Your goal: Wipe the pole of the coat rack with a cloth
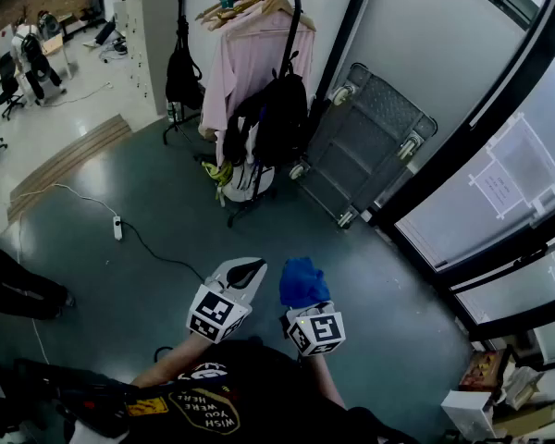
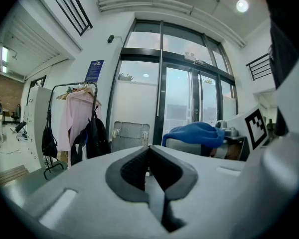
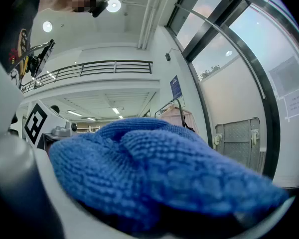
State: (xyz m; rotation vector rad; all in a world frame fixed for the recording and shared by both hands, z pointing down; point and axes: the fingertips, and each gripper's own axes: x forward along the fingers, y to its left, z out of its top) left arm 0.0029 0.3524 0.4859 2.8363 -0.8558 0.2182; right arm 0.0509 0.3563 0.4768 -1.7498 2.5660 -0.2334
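Holding both arms low and forward, side by side over the grey floor (image 1: 148,211), both aiming toward the coat rack (image 1: 296,12). Left tongs (image 1: 247,271) pressing together, gripping nothing. Right tongs (image 1: 303,296) pinching the blue cloth (image 1: 301,277), bunching into a wad over the tips, long axis unclear. Rack standing well apart ahead by the white wall, pole running upright, carrying a pink shirt (image 1: 250,63) and a black bag (image 1: 279,118). Grey cart (image 1: 365,141) leaning on the wall just right of the rack.
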